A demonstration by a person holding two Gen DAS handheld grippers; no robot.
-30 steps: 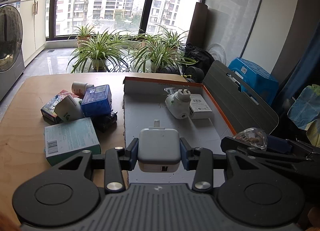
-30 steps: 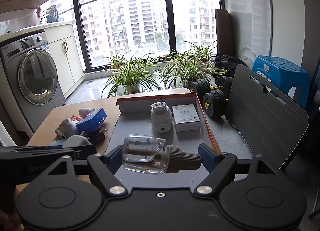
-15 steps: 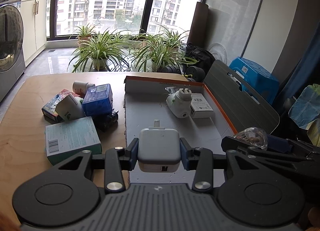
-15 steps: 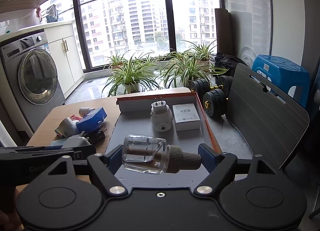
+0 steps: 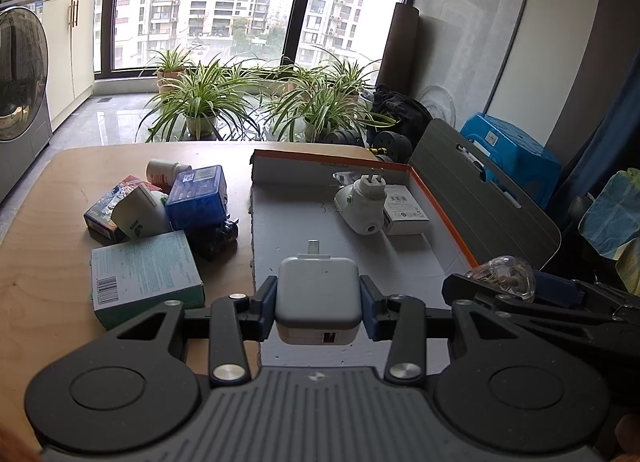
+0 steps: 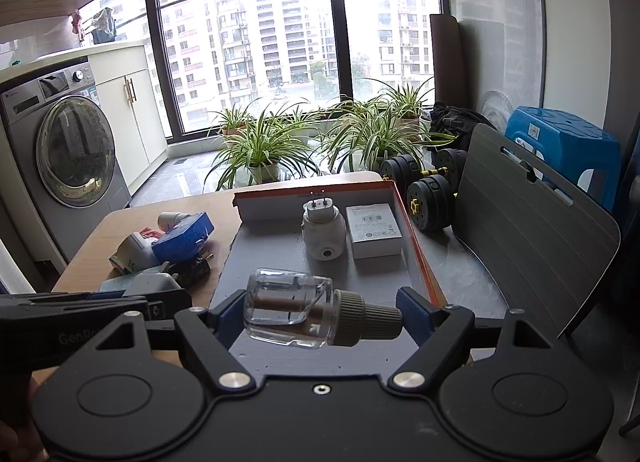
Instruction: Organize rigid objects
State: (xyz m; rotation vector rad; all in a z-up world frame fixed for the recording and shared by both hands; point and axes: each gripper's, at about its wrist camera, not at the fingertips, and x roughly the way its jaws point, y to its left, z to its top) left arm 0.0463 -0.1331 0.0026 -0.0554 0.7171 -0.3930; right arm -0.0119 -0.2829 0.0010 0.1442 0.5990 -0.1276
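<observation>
Left tool (image 5: pixel 318 308): clamped on a white charger (image 5: pixel 317 296), prong pointing away toward the window, above the near end of the grey tray (image 5: pixel 360 258). Right tool (image 6: pixel 316 312): gripping a clear glass bottle (image 6: pixel 290 312) lengthwise, long axis crosswise, cap rightward, over the tray's near end. Tray lies on a wooden tabletop (image 5: pixel 36 221); boxes left of the tray. Potted plants (image 6: pixel 260 149) behind the tray. Nothing has changed since a second ago.

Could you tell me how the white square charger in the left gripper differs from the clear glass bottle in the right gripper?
The white square charger is opaque and boxy; the clear glass bottle is see-through and rounded, with a ribbed beige cap. The charger needs a narrow grip, while the bottle, held lengthwise, needs a wide one. Both hang over the grey tray.
</observation>
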